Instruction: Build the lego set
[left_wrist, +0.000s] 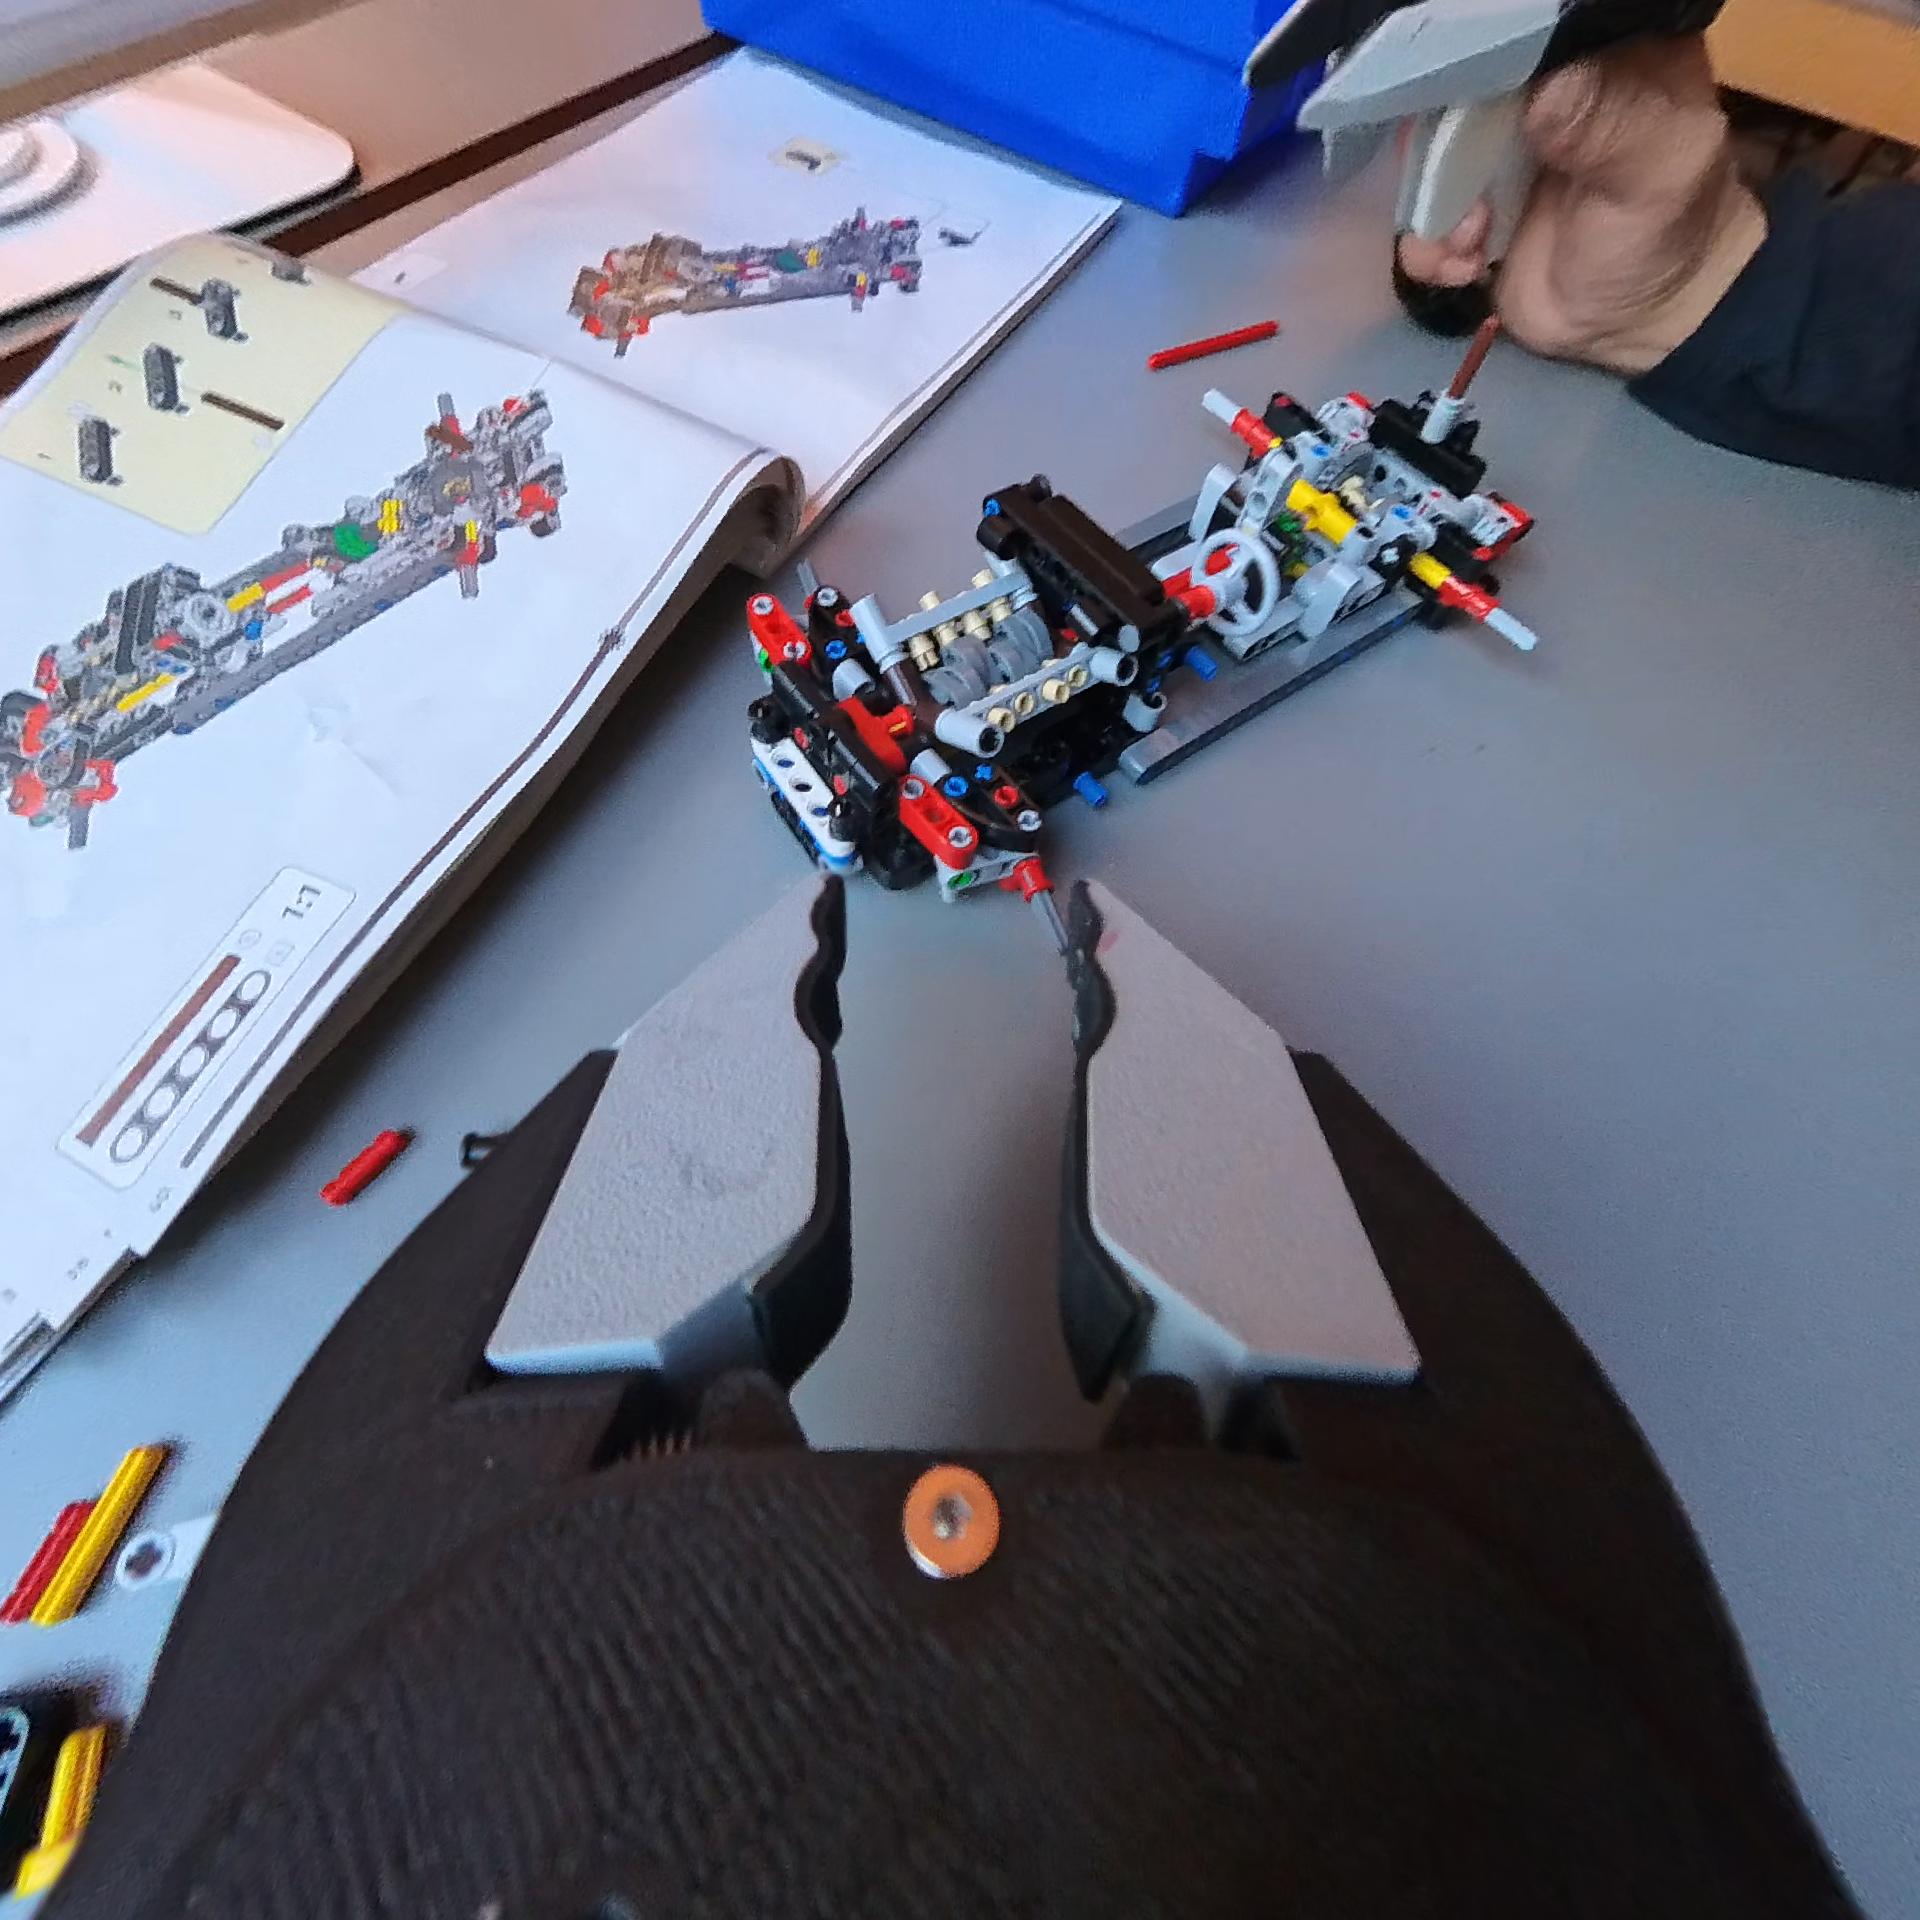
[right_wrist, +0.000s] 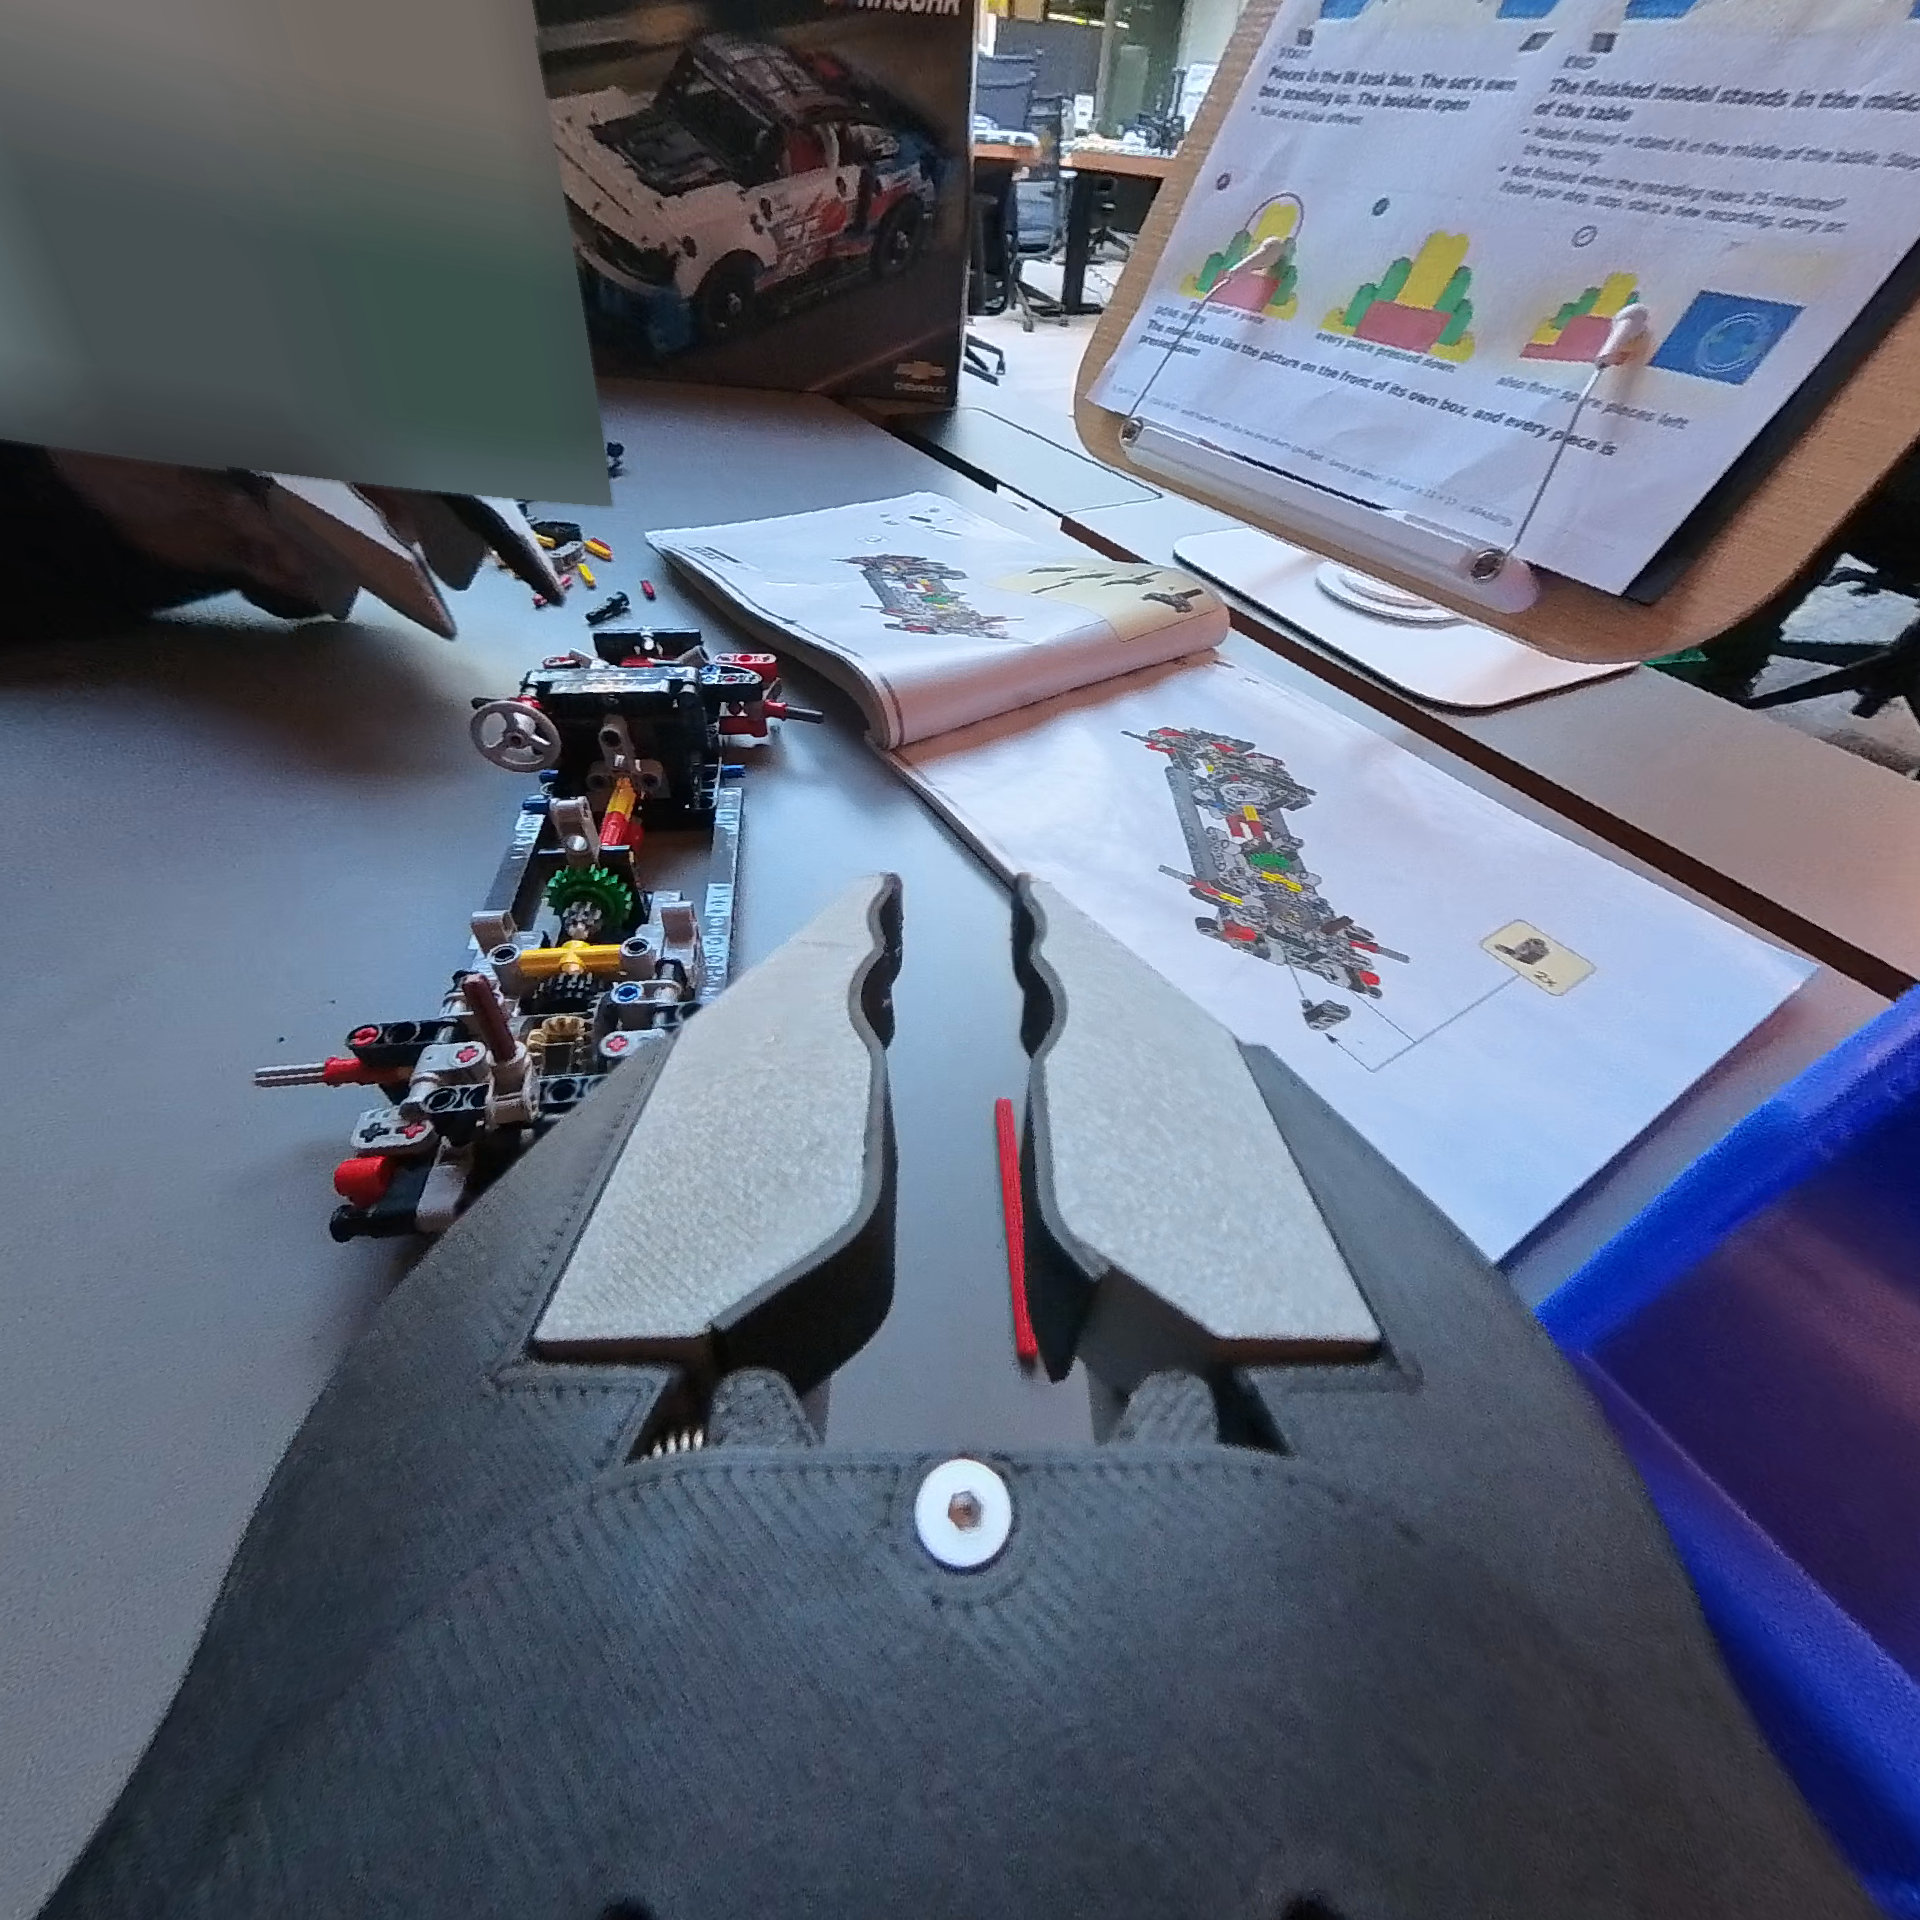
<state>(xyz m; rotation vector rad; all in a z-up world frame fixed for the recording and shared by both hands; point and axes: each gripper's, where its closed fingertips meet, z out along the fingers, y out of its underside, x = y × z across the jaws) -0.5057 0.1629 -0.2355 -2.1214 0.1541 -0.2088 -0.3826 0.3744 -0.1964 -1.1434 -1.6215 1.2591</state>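
Note:
A partly built brick car chassis (left_wrist: 1101, 644) lies on the grey table (left_wrist: 1455, 1039). My left gripper (left_wrist: 956, 904) is open and empty just in front of its near end. A thin grey axle (left_wrist: 1051, 909) sticking out of the chassis corner lies against my right fingertip (left_wrist: 1086, 925). My right gripper (right_wrist: 954, 894) is open with a narrow gap and holds nothing, to the right of the chassis (right_wrist: 582, 883). A red axle (right_wrist: 1013, 1226) lies on the table under it. A brown axle (right_wrist: 488, 1013) stands upright in the chassis's end nearest that gripper. In the left wrist view the right gripper (left_wrist: 1434, 156) hangs above that end.
An open instruction booklet (left_wrist: 312, 623) lies left of the chassis. A blue bin (left_wrist: 1039, 83) stands behind it. A red pin (left_wrist: 364, 1164) and yellow and red axles (left_wrist: 94, 1538) lie at the near left. The set's box (right_wrist: 769, 187) and a stand holding a sheet (right_wrist: 1507, 312) stand at the back. One gripper's finger ends stand about 25 centimeters off the other's. The red pin (left_wrist: 364, 1164) is closer to my left gripper, around 11 centimeters from its tips; the right tips are 35 centimeters off.

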